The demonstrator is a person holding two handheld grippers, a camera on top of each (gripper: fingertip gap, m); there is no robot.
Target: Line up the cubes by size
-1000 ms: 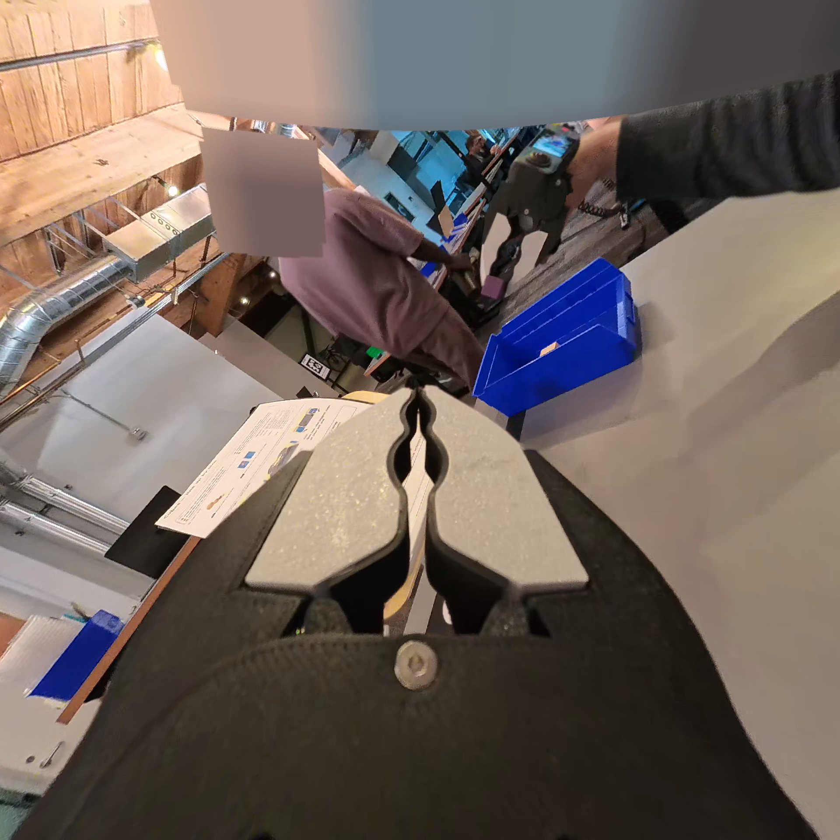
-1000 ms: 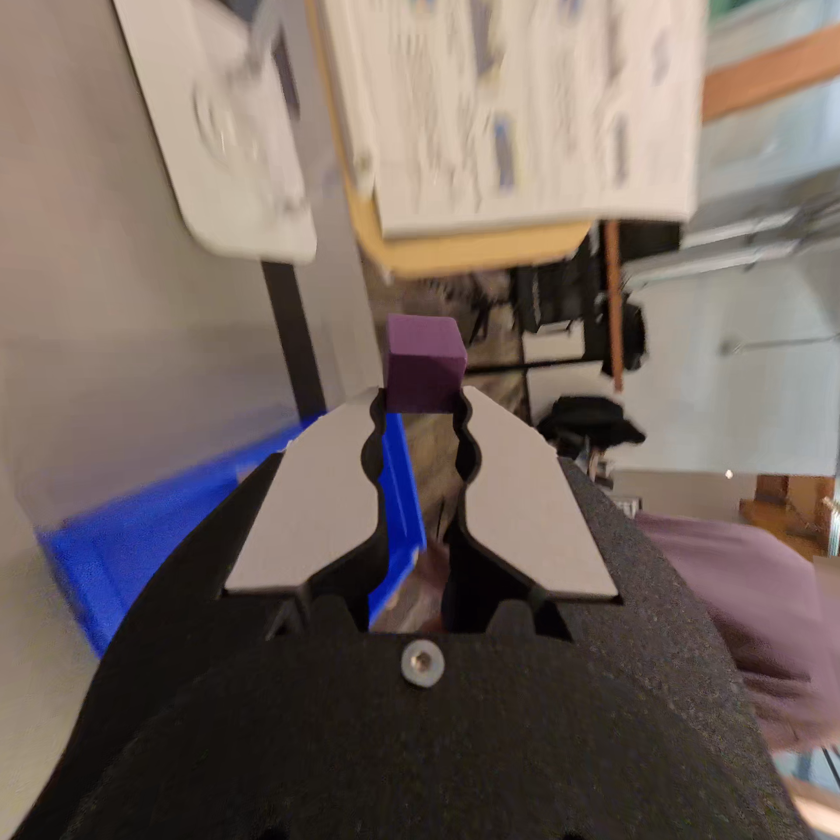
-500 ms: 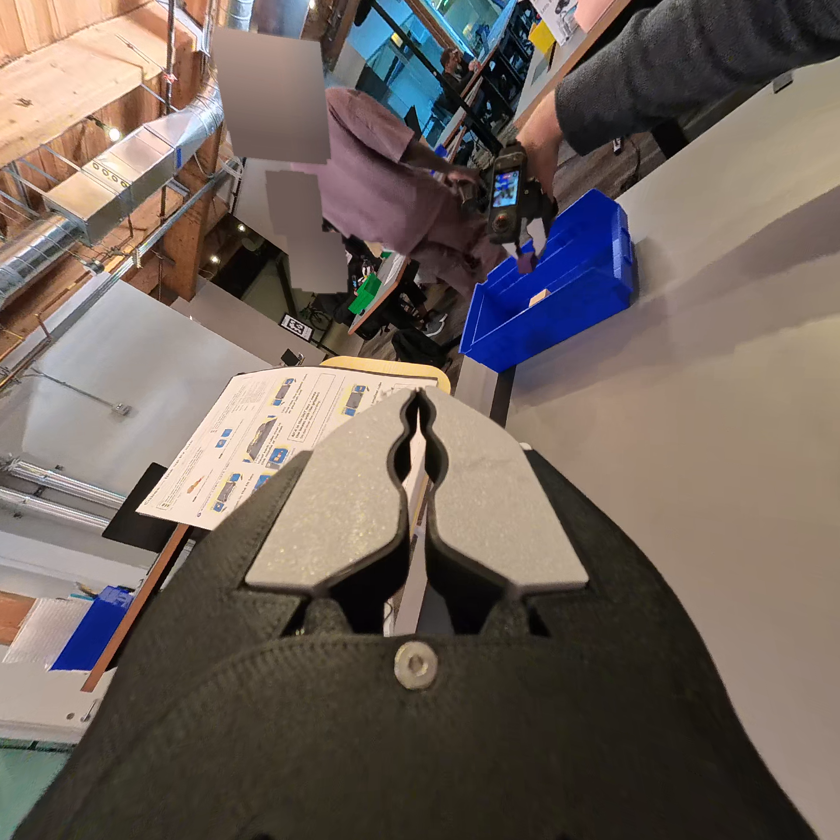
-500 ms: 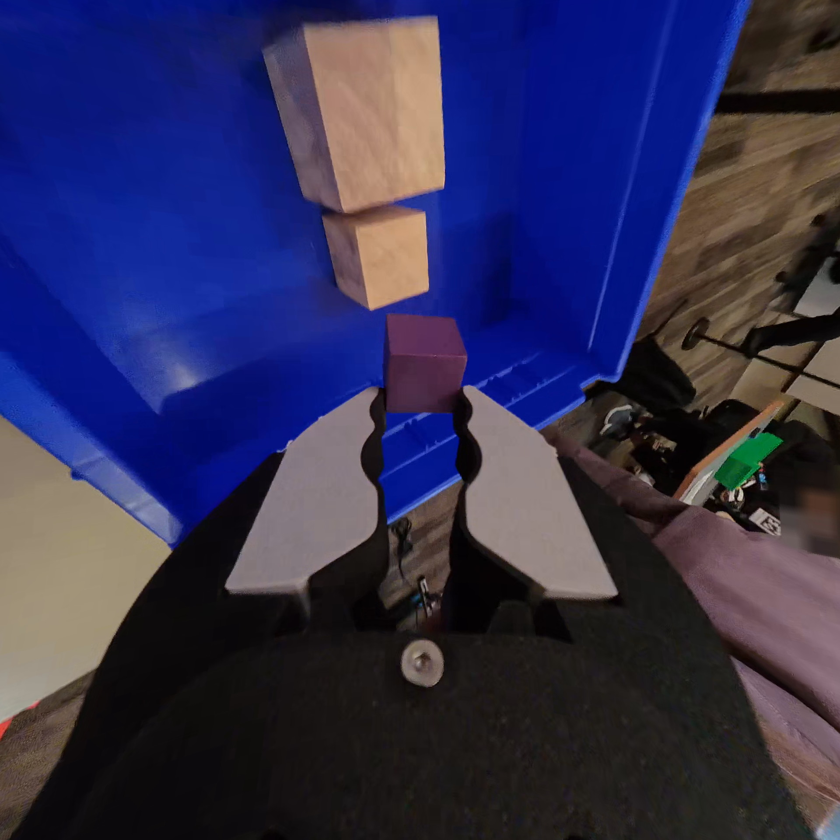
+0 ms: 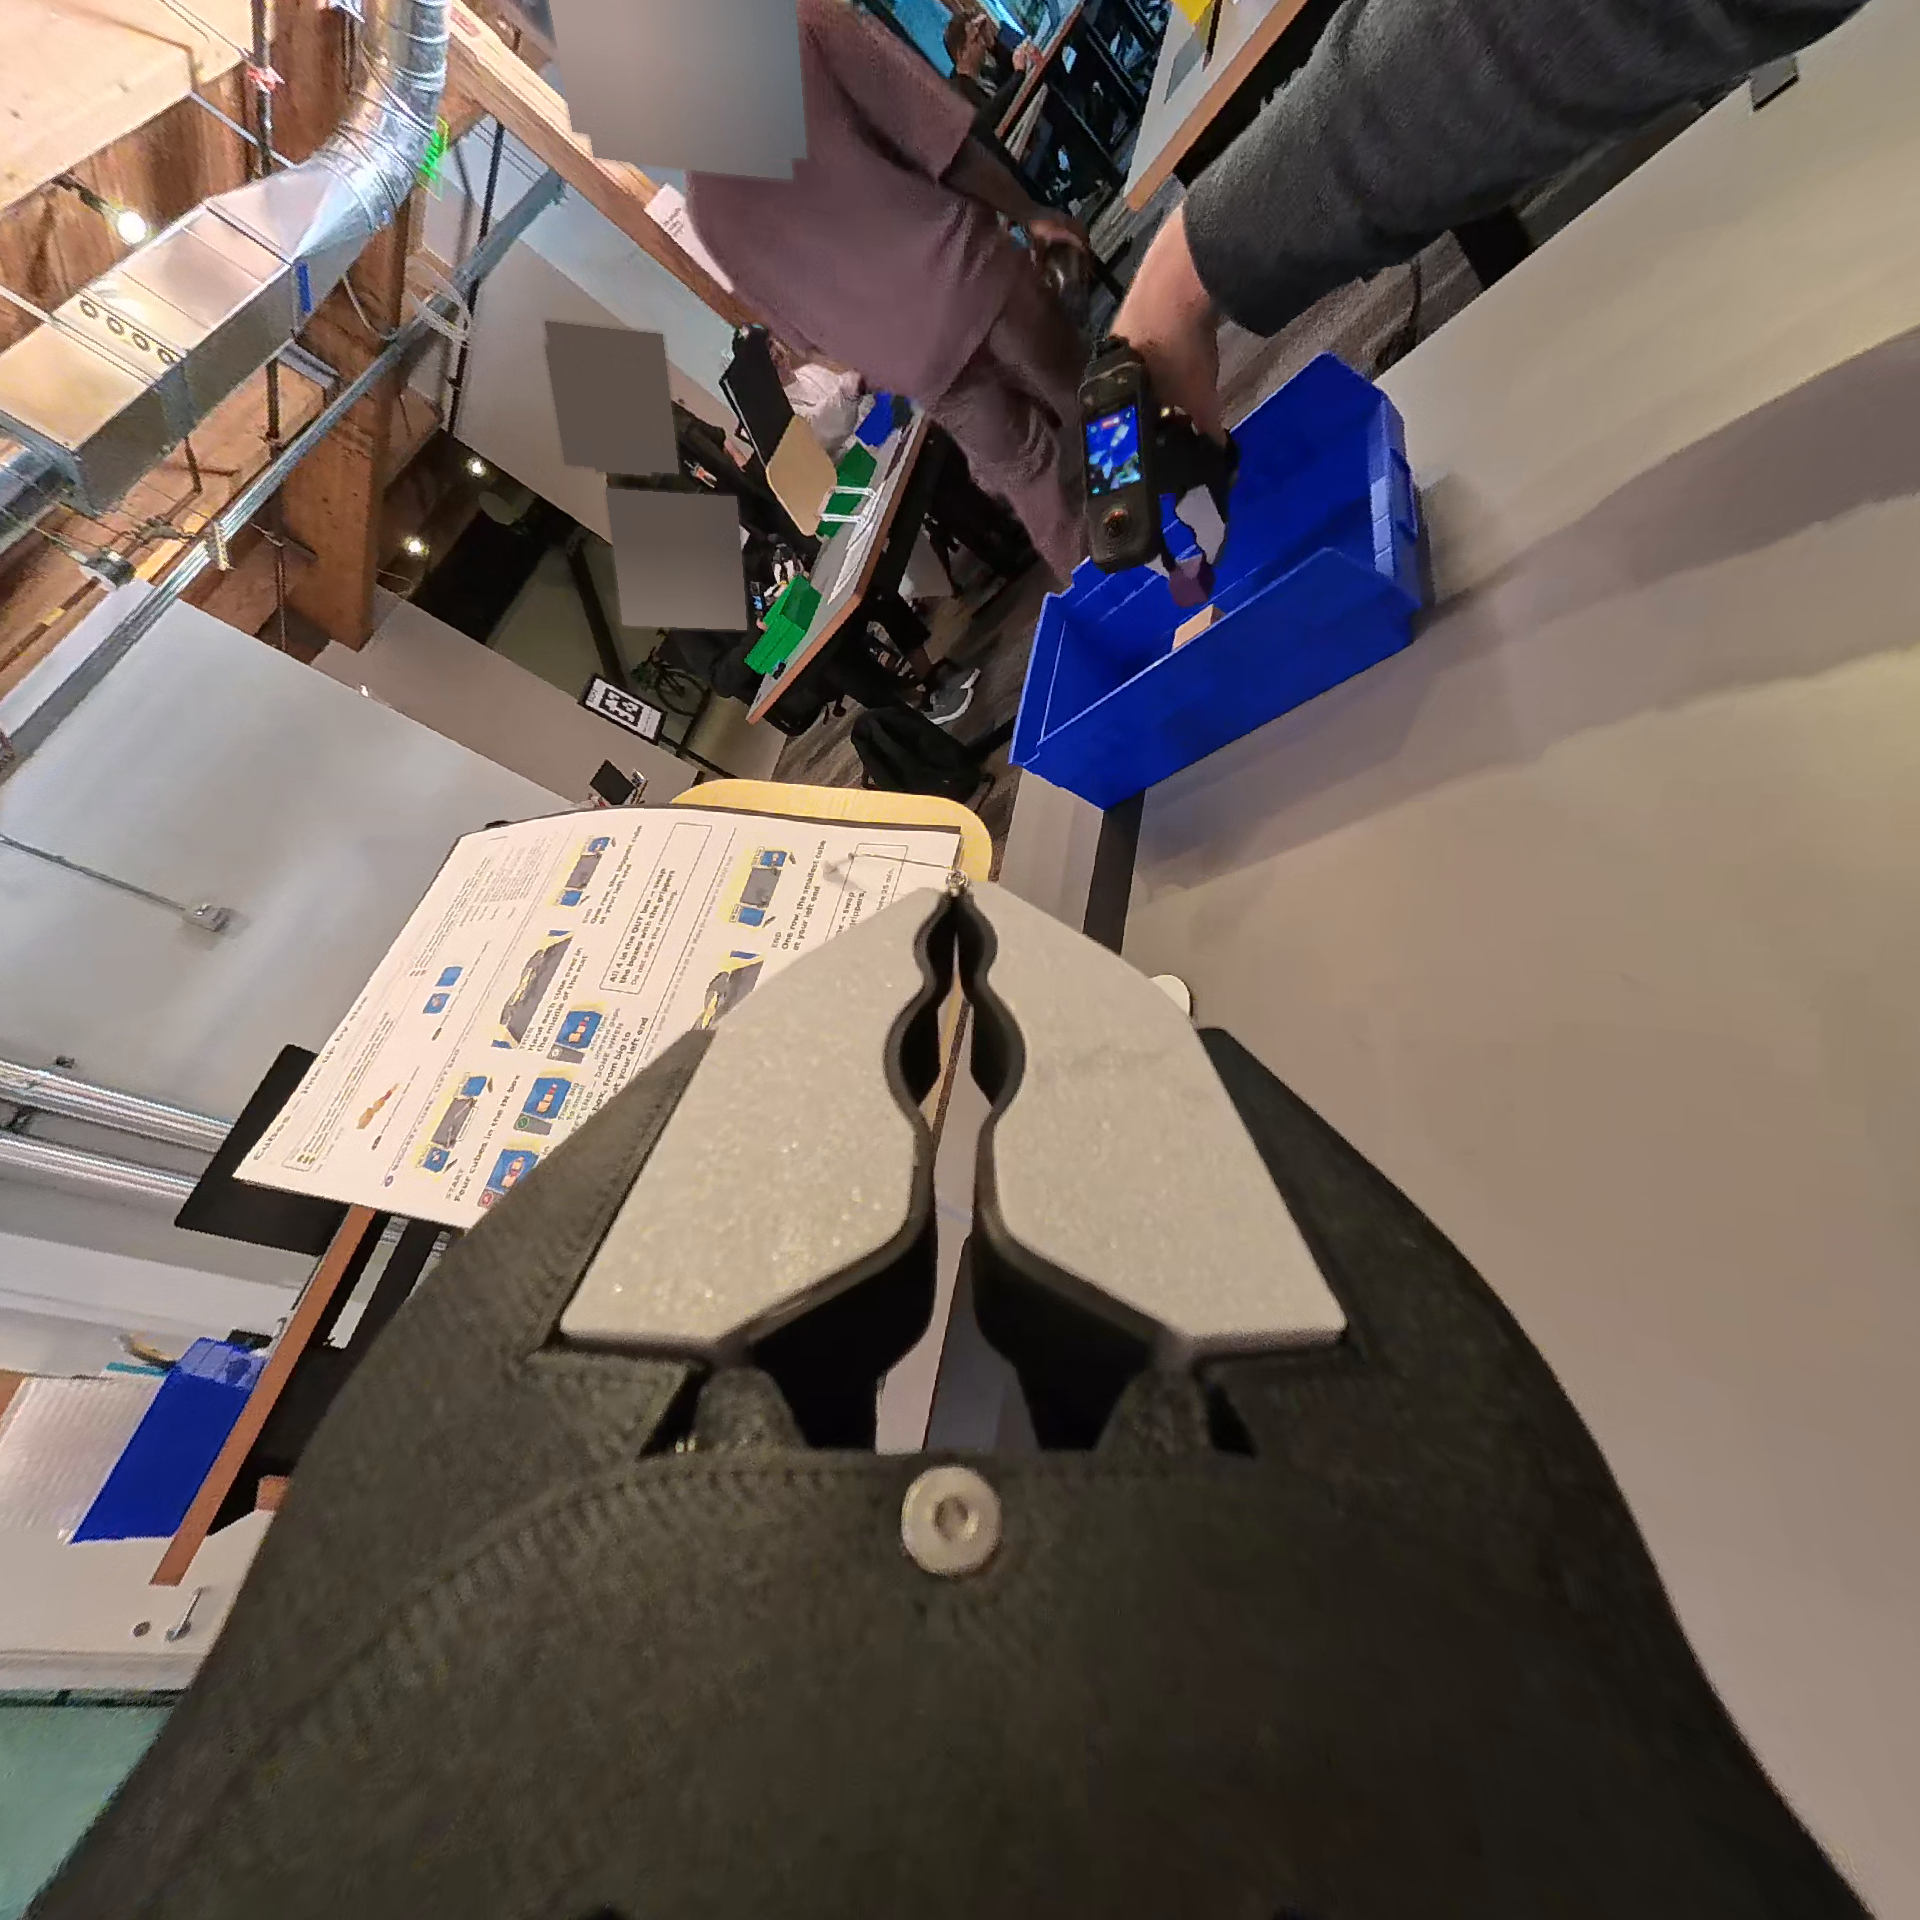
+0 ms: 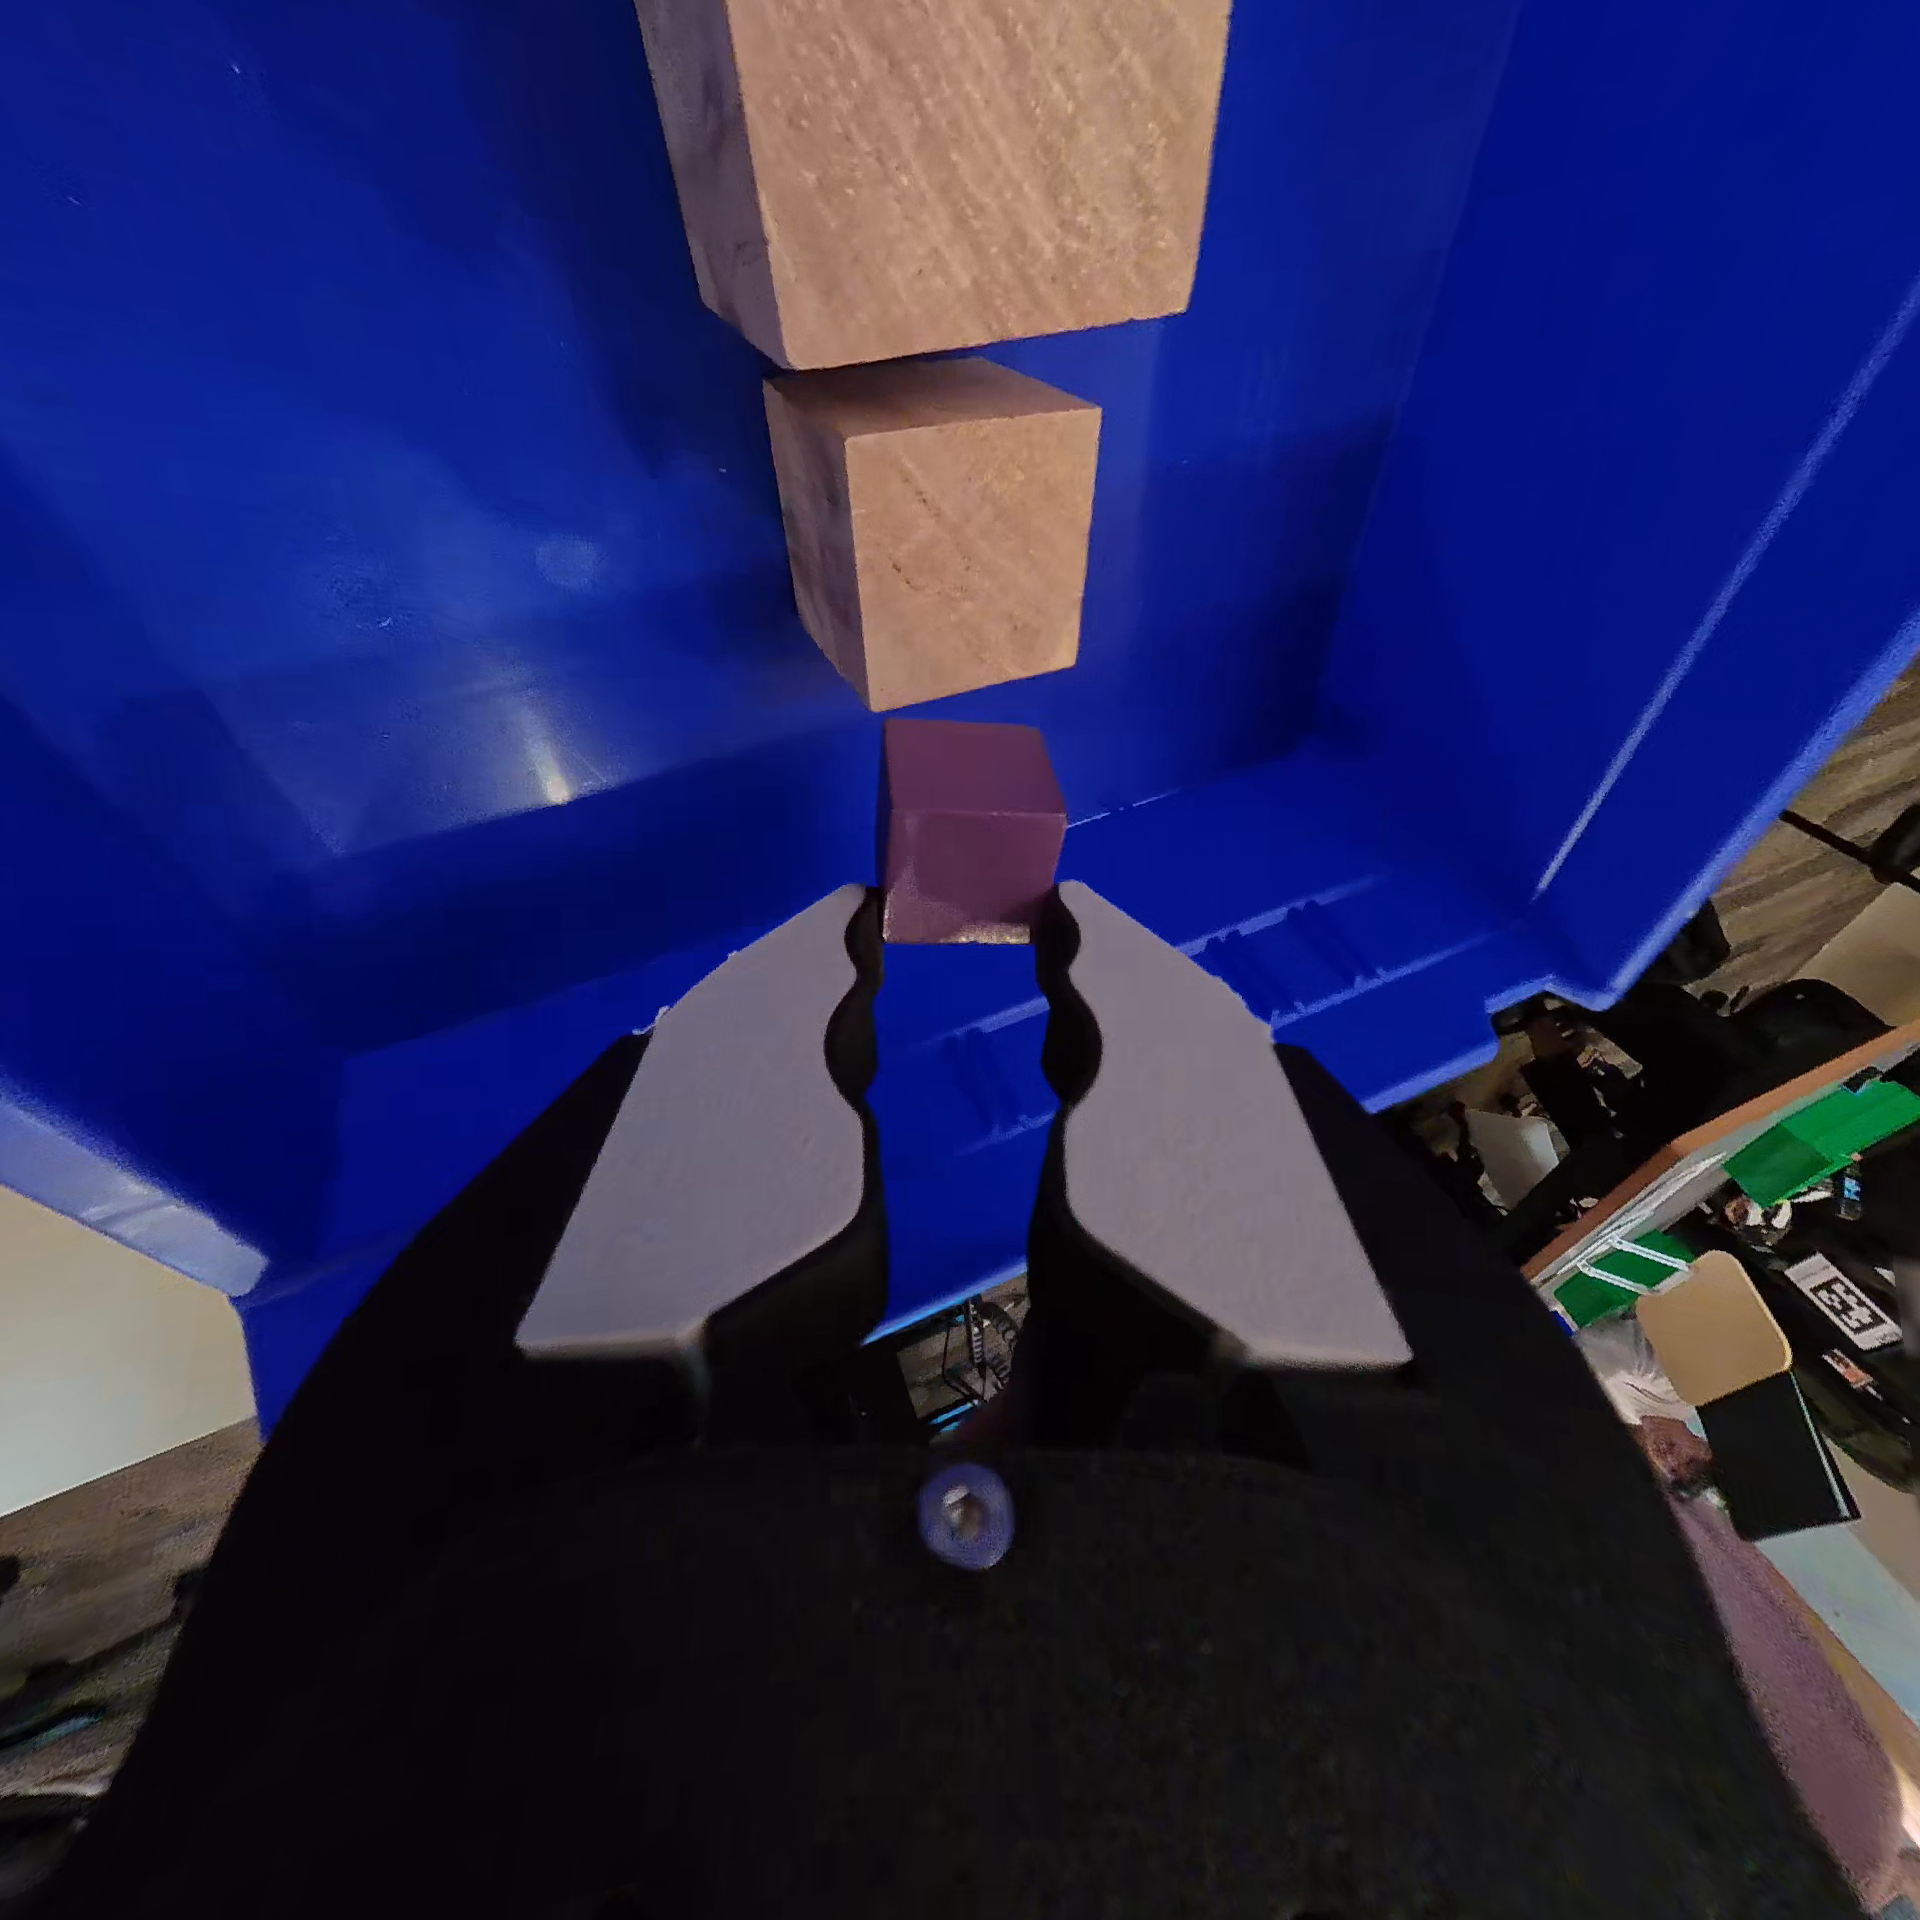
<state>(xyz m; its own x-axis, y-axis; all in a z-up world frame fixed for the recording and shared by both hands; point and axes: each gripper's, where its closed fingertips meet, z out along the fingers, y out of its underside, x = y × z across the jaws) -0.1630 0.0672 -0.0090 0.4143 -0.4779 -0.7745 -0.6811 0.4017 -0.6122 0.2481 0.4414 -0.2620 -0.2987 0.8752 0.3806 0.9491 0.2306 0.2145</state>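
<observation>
Purple cube [image 6: 971,836] pinched at the tips of the right gripper [image 6: 961,914], held inside the blue bin [image 6: 312,520].

Both pads press the small cube's sides; just beyond it, in a row on the bin floor, sit a medium wooden cube [image 6: 935,530] and then a large wooden cube [image 6: 935,177], the two close together. The left gripper [image 5: 956,914] hangs over the grey table [image 5: 1558,1039] with its fingers closed on nothing. Past its tips lies a printed instruction sheet [image 5: 540,1008] with small pictures and text. Farther off, the bin [image 5: 1226,675] sits at the table's edge, a square black-and-white marker tag [image 5: 623,709] stands beyond, and a person in a mauve shirt [image 5: 883,239] stands behind.
</observation>
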